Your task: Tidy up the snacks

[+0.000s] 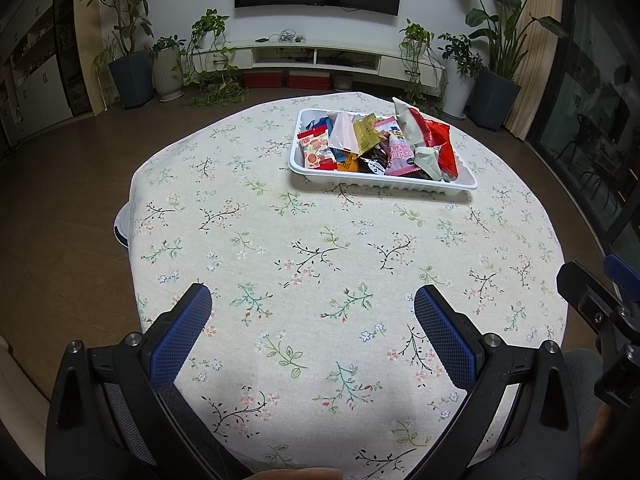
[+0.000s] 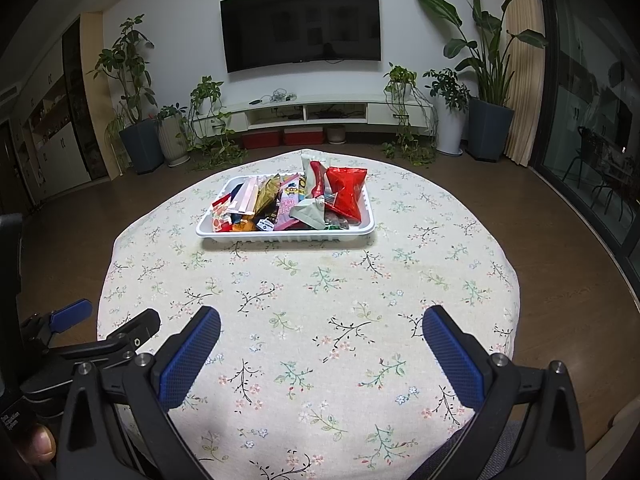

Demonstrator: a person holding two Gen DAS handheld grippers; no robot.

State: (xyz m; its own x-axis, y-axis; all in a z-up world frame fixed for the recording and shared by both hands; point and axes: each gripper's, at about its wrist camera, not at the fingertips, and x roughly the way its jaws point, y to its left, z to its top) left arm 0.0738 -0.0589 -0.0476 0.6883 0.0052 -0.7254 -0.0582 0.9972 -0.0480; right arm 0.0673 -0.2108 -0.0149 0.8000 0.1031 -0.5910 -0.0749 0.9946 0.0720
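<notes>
Both pairs of jaws are shown spread wide, with nothing between the blue textured pads. The left gripper and the right gripper are held side by side over the near edge of the table, well apart from the task's things; each is partly seen at the margin of the other's view. This stance is judged to be a rest or start-finish pose, since no packet is within reach of either.

The snacks are gathered in a shallow white ribbed plastic tray set on the far half of the table. In it, a glossy red crinkled bag, a pale green-white twisted wrapper, a gold foil sachet and a pink printed packet are heaped loosely, overlapping, some leaning upright. No loose packet is seen on the cloth, so the collecting is judged largely complete; whether sorting inside the tray remains cannot be told.

The surface is a cream tablecloth printed with small floral sprigs, draped over the table. Beyond it are seen a brown wood-look floor, a wall-mounted black television, a low white media shelf and potted plants at both sides.
</notes>
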